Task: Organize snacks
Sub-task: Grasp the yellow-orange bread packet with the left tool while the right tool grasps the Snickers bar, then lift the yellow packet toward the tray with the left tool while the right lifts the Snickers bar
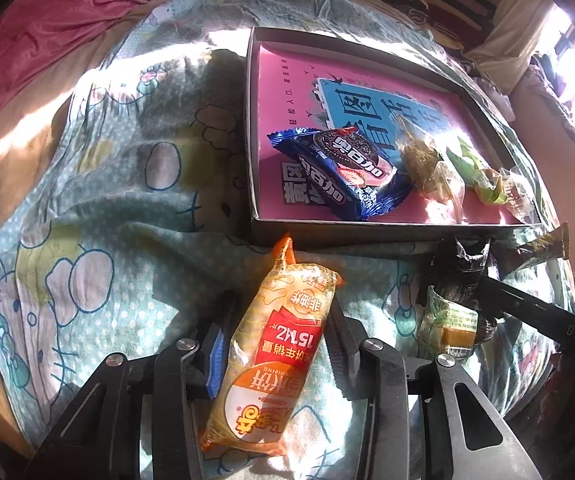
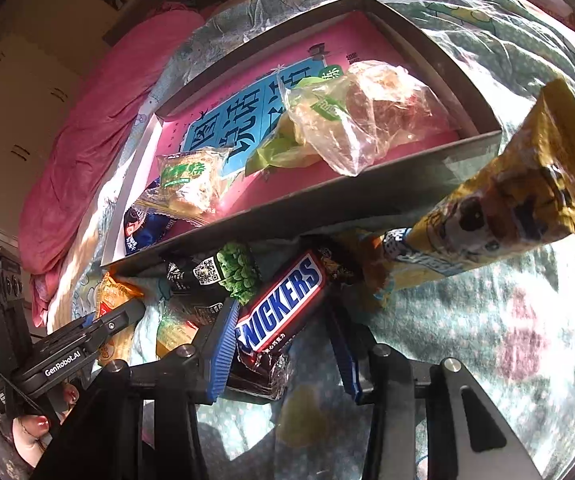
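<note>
A shallow cardboard box (image 1: 252, 120) with a pink lining lies on the bedsheet. It holds a blue Oreo pack (image 1: 343, 172), a clear cookie bag (image 1: 423, 164) and a green packet (image 1: 475, 172). My left gripper (image 1: 277, 340) has its fingers on both sides of an orange rice-cracker pack (image 1: 283, 344) lying on the sheet in front of the box. My right gripper (image 2: 283, 332) has its fingers around a Snickers bar (image 2: 283, 304) below the box's near wall (image 2: 327, 196). Whether either grip is tight is unclear.
A black-and-green pea snack pack (image 2: 215, 276) and a small green-yellow packet (image 1: 451, 320) lie between the grippers. A yellow wrapped bar (image 2: 507, 196) lies right of the Snickers. A pink blanket (image 1: 67, 4) is bunched at the far left of the bed.
</note>
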Demonstrator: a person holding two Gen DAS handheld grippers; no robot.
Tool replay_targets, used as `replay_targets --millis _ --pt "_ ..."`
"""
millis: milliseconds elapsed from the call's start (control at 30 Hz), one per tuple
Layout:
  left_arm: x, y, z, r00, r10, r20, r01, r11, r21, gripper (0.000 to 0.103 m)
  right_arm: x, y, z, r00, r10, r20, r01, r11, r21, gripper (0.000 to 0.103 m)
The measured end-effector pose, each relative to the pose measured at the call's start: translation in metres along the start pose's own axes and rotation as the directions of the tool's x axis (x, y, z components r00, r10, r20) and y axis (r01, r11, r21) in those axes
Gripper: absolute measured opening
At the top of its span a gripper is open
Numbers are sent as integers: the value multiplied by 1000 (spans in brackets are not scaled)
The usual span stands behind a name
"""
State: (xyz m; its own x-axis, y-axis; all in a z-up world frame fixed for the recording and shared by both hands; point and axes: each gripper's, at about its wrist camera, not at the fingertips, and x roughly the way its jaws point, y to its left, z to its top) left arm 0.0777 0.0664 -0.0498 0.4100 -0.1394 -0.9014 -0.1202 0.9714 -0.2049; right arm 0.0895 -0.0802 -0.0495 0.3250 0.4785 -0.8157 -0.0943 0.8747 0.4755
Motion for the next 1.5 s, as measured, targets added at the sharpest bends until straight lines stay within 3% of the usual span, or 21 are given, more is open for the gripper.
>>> replay_targets --millis 333,600,967,1167,1500 --pt "-29 -12 -5 997 -55 45 54 998 24 32 -34 8 -9 993 104 59 -102 994 -39 37" --pt "-42 -14 0 995 -80 63 79 997 13 32 -26 2 -3 999 4 50 -3 1000 -20 37" --pt "-41 -22 -1 995 -92 47 91 996 20 32 -1 3 8 1000 -27 -15 27 999 -18 39" --pt "-48 -24 3 992 -106 64 105 994 19 32 -20 5 -1 999 24 36 -23 999 -40 30" --pt "-59 -26 14 988 -123 94 123 992 8 32 -56 6 7 986 111 126 -109 994 -24 29"
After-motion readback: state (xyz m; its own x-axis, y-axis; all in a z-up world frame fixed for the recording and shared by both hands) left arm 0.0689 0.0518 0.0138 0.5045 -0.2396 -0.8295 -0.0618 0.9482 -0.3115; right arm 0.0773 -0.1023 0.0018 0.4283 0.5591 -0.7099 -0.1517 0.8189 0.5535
